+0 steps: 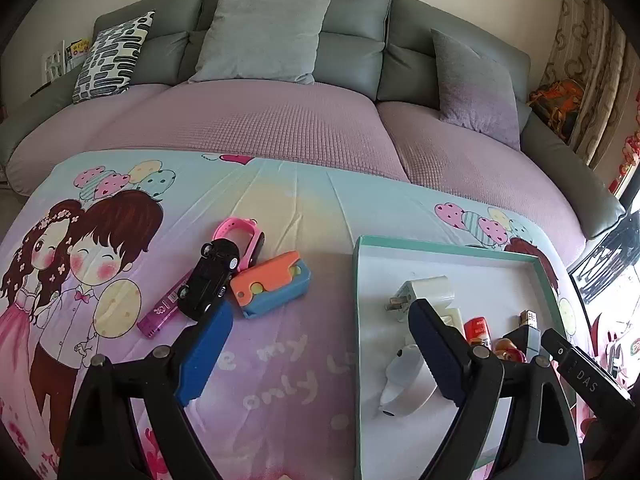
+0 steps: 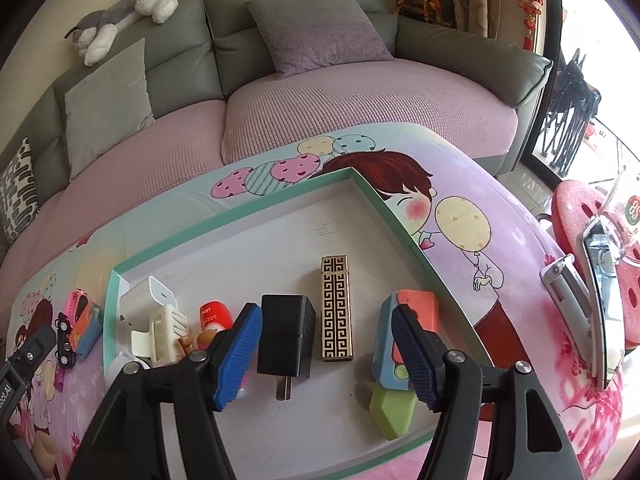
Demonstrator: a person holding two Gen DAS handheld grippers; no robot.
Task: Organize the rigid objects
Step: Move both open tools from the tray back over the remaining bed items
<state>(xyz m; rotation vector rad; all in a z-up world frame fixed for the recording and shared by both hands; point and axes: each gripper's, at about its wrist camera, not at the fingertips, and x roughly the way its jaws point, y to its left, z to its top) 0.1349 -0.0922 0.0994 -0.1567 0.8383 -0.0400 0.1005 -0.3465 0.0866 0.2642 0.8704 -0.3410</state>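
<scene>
My left gripper [image 1: 320, 318] is open above the cartoon-print cloth [image 1: 296, 360], straddling the left rim of the green-edged white tray [image 1: 362, 280]. Its left fingertip hangs just below a black toy car [image 1: 210, 280], which lies with a pink watch [image 1: 240, 236], an orange-and-blue toy [image 1: 272, 284] and a purple lighter [image 1: 160, 312]. My right gripper [image 2: 324, 320] is open over the tray [image 2: 240, 216]. A black charger [image 2: 286, 336] and a gold patterned lighter [image 2: 336, 308] lie between its fingers, unpressed. A second orange-and-blue toy [image 2: 416, 304] sits partly behind the right finger.
The tray also holds a white charger [image 2: 148, 296], a cream hair clip [image 2: 160, 332], a red-capped item [image 2: 216, 314] and a green block [image 2: 392, 408]. A flip phone [image 2: 568, 292] lies on the cloth's right. A sofa with cushions [image 1: 260, 40] is behind, a red stool [image 2: 580, 208] to the right.
</scene>
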